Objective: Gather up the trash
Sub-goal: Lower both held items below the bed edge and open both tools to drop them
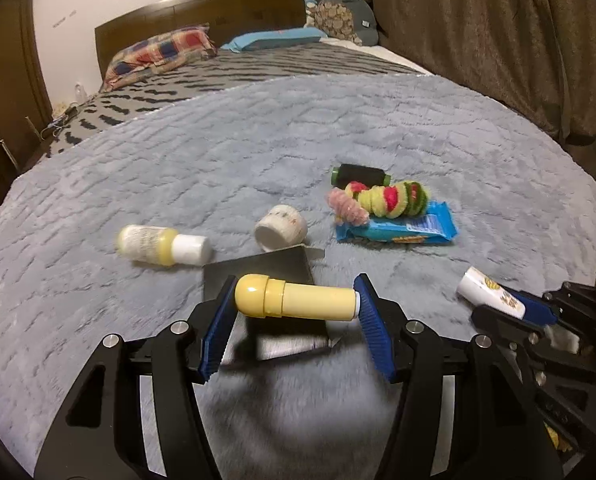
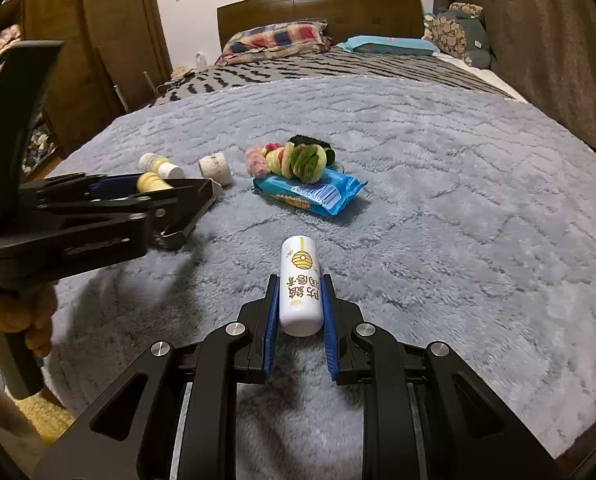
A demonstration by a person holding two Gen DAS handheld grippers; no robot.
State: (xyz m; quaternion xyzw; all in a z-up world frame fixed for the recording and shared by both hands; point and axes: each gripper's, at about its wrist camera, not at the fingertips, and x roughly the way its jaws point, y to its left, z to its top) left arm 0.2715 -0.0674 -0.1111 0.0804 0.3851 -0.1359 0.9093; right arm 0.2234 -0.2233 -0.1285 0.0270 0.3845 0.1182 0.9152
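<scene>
Yellow tube (image 1: 296, 296) is pinched endwise by the left tongs (image 1: 296, 312) above the bed (image 1: 258, 152); it could pivot and drop. Right tongs (image 2: 299, 312) clamp a white tube (image 2: 301, 286). Beyond, a blue wrapper (image 1: 397, 230) awaits.

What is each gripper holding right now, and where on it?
Left gripper: the yellow tube, gripped end to end, cap and base. Right gripper: the white tube, clamped across its lower body.

Bed (image 1: 298, 128) w/ wood headboard (image 1: 202, 12), brown curtains (image 1: 497, 20).
</scene>
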